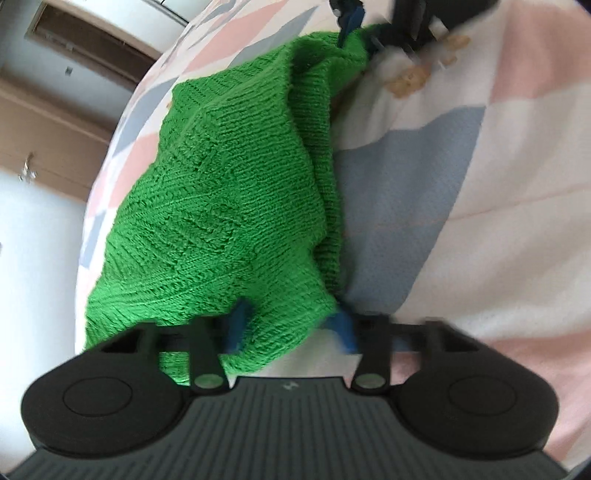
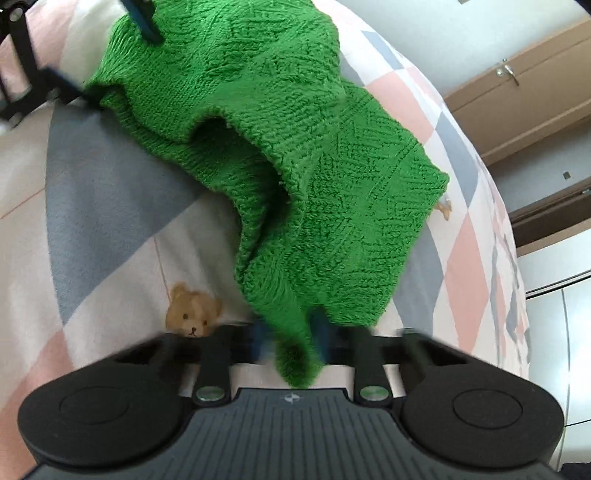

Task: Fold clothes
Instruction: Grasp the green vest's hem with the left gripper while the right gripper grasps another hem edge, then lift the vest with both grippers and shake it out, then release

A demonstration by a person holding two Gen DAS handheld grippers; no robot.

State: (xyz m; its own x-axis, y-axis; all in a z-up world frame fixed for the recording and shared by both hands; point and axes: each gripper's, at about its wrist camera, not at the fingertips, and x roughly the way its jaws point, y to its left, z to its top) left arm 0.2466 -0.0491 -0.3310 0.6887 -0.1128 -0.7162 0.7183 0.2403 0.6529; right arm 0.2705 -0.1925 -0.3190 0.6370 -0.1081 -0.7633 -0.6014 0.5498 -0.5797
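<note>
A green knitted sweater point(image 1: 221, 206) hangs stretched between my two grippers above a bed. My left gripper point(image 1: 288, 325) is shut on one corner of it, blue fingertips point(image 1: 236, 325) pinching the knit. In the right wrist view the sweater point(image 2: 332, 166) drapes toward me, and my right gripper point(image 2: 291, 339) is shut on its other corner. The right gripper shows at the top of the left wrist view point(image 1: 354, 26). The left gripper shows at the top left of the right wrist view point(image 2: 110, 48).
The bed is covered with a quilt point(image 1: 461, 184) of pink, white and grey-blue patches with a teddy bear print point(image 2: 192, 314). Wooden cabinets and a door point(image 2: 524, 99) stand beyond the bed's edge.
</note>
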